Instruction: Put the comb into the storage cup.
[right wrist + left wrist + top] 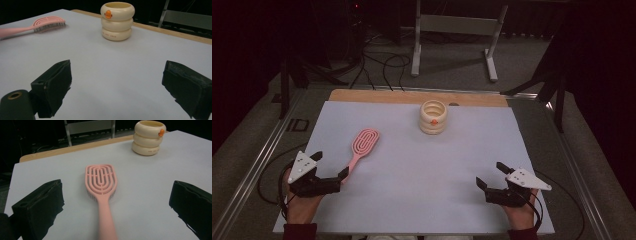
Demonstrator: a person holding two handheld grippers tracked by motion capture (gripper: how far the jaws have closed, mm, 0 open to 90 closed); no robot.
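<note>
The brush (362, 145) is seen lying flat on the mat (422, 175), handle toward the left gripper (331, 170), whose jaws are spread wide to either side of the handle without touching it. The right gripper (492, 175) is held wide and empty, well apart. A cup (433, 117) stands beyond.

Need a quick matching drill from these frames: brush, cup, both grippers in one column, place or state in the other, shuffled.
Things:
1. pink plastic hairbrush
2. cream ribbed cup with an orange mark
3. left gripper
4. right gripper

Places or states:
A. open, over bare mat at the near right
B. upright, near the far edge of the mat
C. lying flat, handle toward the person
D. open, jaws either side of the brush handle, not pressing it

Pairs: 1-C, 2-B, 3-D, 4-A
</note>
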